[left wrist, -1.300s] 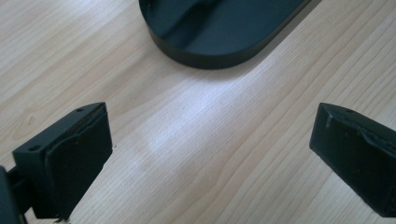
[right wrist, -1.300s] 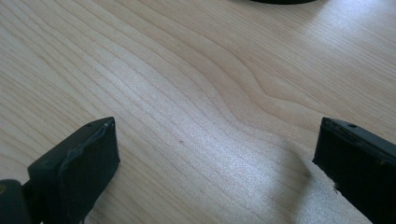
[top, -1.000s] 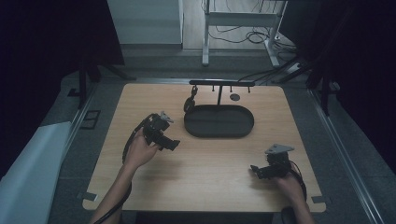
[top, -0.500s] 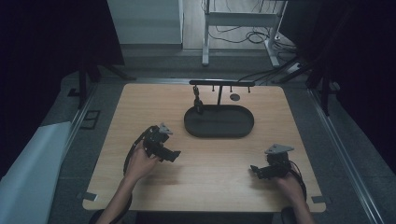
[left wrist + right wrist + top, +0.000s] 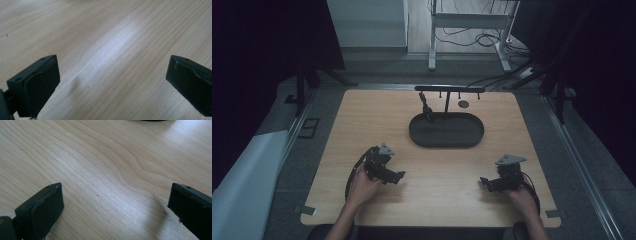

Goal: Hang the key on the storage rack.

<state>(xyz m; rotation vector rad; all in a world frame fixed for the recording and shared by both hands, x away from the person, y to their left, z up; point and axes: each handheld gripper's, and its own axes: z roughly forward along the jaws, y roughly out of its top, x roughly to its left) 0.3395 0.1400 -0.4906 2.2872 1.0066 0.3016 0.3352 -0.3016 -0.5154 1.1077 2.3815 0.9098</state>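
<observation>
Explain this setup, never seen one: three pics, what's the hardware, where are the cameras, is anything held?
No robot here: a person sits at a wooden table holding a hand-operated claw tool in each hand. The high view is a fixed camera above, looking down; the left claw and the right claw sit near the table's near edge, pointing inward toward each other. The other two pictures come from cameras riding on each tool, looking along its two black jaws. In the left gripper view and the right gripper view the jaws stand wide apart with bare wood between them, so both are open and hold nothing. On the table: a black oval tray with a T-shaped stand rising from it, something small and dark hanging from its bar.
</observation>
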